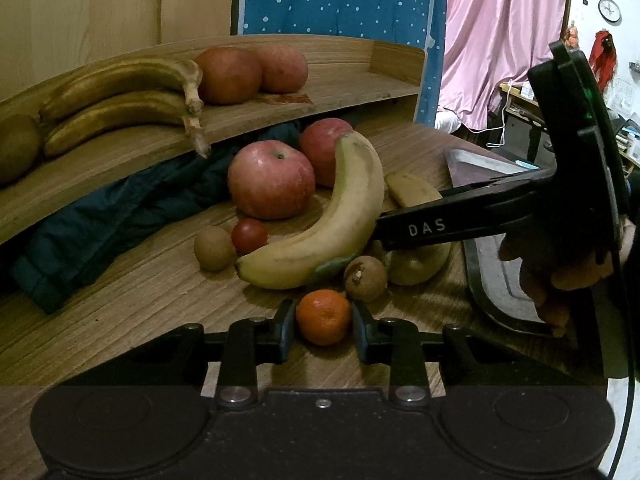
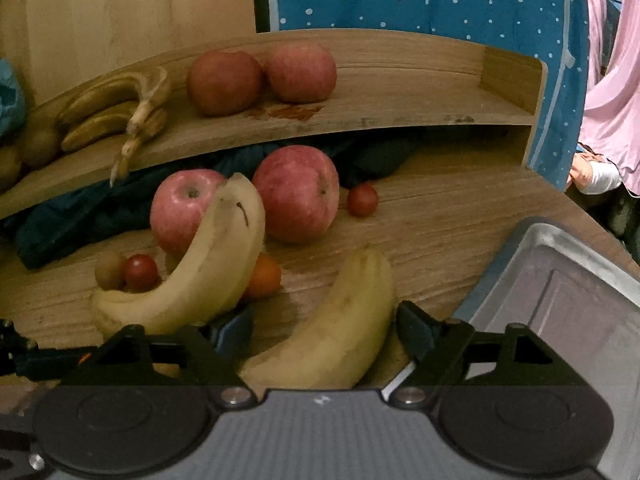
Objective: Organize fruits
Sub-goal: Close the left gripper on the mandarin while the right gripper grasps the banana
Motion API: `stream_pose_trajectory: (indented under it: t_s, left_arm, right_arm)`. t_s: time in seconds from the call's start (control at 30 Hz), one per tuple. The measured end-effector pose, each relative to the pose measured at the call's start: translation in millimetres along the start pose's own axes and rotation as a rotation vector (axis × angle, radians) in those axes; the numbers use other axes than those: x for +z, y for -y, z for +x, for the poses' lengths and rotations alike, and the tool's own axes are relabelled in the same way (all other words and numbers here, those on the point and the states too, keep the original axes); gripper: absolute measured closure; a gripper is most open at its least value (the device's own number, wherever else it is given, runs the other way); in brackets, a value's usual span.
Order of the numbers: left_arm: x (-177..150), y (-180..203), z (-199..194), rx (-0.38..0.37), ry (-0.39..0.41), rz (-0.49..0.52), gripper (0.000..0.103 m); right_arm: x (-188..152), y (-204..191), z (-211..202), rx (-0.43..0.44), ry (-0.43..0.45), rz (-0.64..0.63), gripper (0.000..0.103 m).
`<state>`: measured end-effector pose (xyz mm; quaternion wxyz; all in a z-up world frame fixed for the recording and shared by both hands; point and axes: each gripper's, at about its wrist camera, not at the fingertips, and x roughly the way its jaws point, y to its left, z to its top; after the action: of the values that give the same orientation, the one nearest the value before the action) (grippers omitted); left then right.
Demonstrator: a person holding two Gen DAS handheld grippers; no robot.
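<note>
Left wrist view
- The left gripper (image 1: 323, 322) has its two fingers closed against the sides of a small orange mandarin (image 1: 323, 317), which sits on the wooden table (image 1: 132, 320).
- Landmark: the big yellow banana (image 1: 320, 232) lying curved across the table. The mandarin is just in front of its lower end.
- Left of the banana's tip lie a brown kiwi (image 1: 214, 249) and a cherry tomato (image 1: 249, 235), side by side.
- Behind the banana stand two red apples (image 1: 272, 184), touching it or nearly so.
- Right of the banana, the right gripper (image 1: 384, 236) reaches in from the side, with a gloved hand (image 1: 560, 272) on its handle; a second banana (image 1: 412, 190) shows beside its finger. From here I cannot tell how wide its jaws stand.
- A brown round fruit (image 1: 365, 278) lies just under the banana's right part.
- Above and behind the banana, a wooden shelf (image 1: 360, 80) carries darkened bananas (image 1: 120, 100) and two more apples (image 1: 250, 74).

Right wrist view
- The right gripper (image 2: 324, 328) straddles the second banana (image 2: 332, 328); its right finger stands visibly clear of the peel, so the jaws are apart and not clamped.
- The big banana (image 2: 200, 276) lies to the left of it, with the mandarin (image 2: 264, 276) behind.
- A metal tray (image 2: 560, 280) sits at the right.
</note>
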<state>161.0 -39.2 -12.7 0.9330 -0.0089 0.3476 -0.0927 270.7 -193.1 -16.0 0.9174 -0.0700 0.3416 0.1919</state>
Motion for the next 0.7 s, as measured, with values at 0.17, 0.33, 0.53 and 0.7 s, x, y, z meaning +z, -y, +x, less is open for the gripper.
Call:
stream_pose_trajectory:
  t_s: [0.17, 0.33, 0.53, 0.7]
  left_arm:
    - [-0.1, -0.7, -7.3, 0.014, 0.019, -0.005, 0.071]
    - [-0.3, -0.4, -16.7, 0.02, 0.022, -0.013, 0.072]
    - [3.0, 7.8, -31.6, 0.011, 0.054, 0.007, 0.072]
    - [6.9, 20.0, -36.5, -0.007, 0.075, 0.026, 0.072]
  right_arm:
    - [0.6, 5.2, -4.8, -0.004, 0.006, 0.053, 0.055]
    - [-4.0, 7.6, -12.7, 0.022, 0.011, 0.127, 0.062]
    - [-19.2, 19.9, -36.5, 0.044, 0.071, 0.239, 0.062]
    - [-20.1, 27.0, -58.3, 0.058, 0.133, 0.265, 0.063]
